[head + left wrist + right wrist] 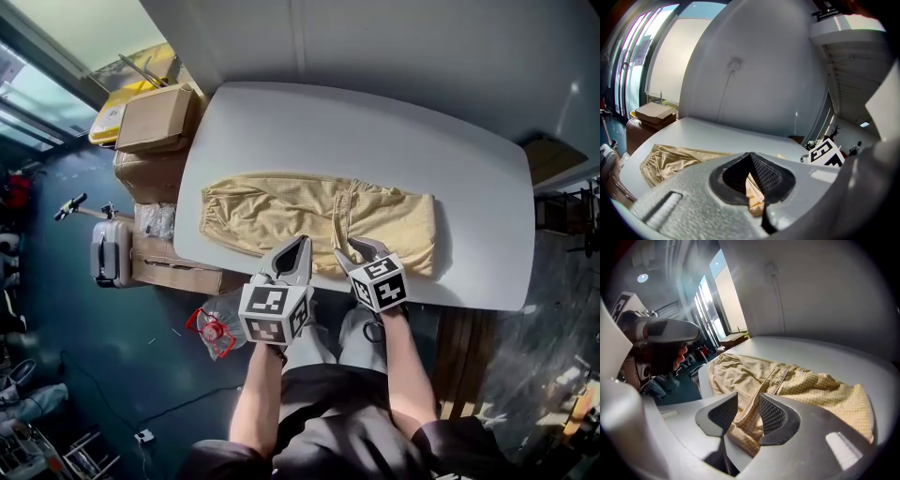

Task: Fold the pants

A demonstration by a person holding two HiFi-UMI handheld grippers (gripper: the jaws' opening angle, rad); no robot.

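Head view: from high above, steeply down on the whole worktop [375,131]. Left gripper view and right gripper view: low, very close, at the near edge, facing across to the far edge. Shared by all: the pants [281,211].

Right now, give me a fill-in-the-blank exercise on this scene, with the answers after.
The tan pants lie spread on a white ___.
The right tool has its jaws ___, with a fold of cloth between them.
The left tool is ___ on the pants' cloth.
In the head view, the cardboard box stands to the ___ of the pants.
Missing words: table; apart; shut; left.
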